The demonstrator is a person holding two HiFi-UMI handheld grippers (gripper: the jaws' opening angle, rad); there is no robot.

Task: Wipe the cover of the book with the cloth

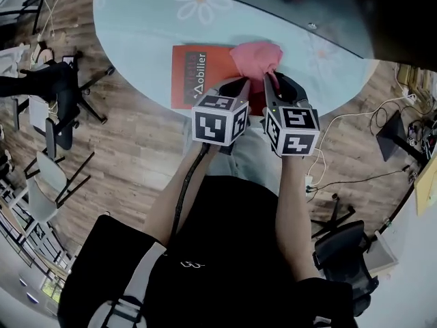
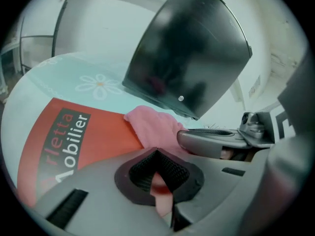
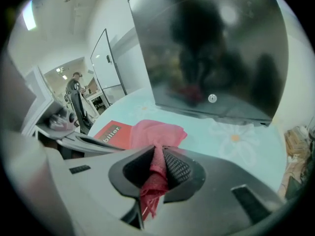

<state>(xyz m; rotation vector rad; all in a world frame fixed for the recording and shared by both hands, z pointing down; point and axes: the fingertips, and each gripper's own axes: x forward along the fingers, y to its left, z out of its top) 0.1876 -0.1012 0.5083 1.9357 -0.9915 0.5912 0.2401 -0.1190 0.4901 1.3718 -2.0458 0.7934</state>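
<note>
— Right gripper (image 3: pixel 156 168), closest to its own lens: what is it doing?

— It is pinching the cloth (image 3: pixel 158 132). Both pads are pressing on a twisted red-pink fold. The rest of the fabric is bunching up just past the tips and lying on the right end of the book (image 1: pixel 194 74).

— And the left gripper (image 2: pixel 157 173)?

— Its jaws are sitting narrow, closing on a reddish strip that I am reading as the book's near edge. I am judging that it is steadying the book rather than wiping. From the head view, the two grippers are working side by side, almost touching.

— Where is the book lying?

— It is lying flat on the pale blue, daisy-printed table (image 1: pixel 150 19), close to the edge nearest the person. Its orange-red cover is facing up, and the white lettering on the left part is showing uncovered.

— Which step is this?

— To my eye the wipe is beginning: the cloth is gripped and resting on the cover. The next move is calling for a drag leftward over the lettering, with light downward pressure and the other gripper bracing the book against sliding. The bunched cloth is covering little, so several passes are looking likely.

— Any containers?

— None is showing. Beyond the book, only a dark slanted panel (image 3: pixel 211 48) is standing on the table.
</note>
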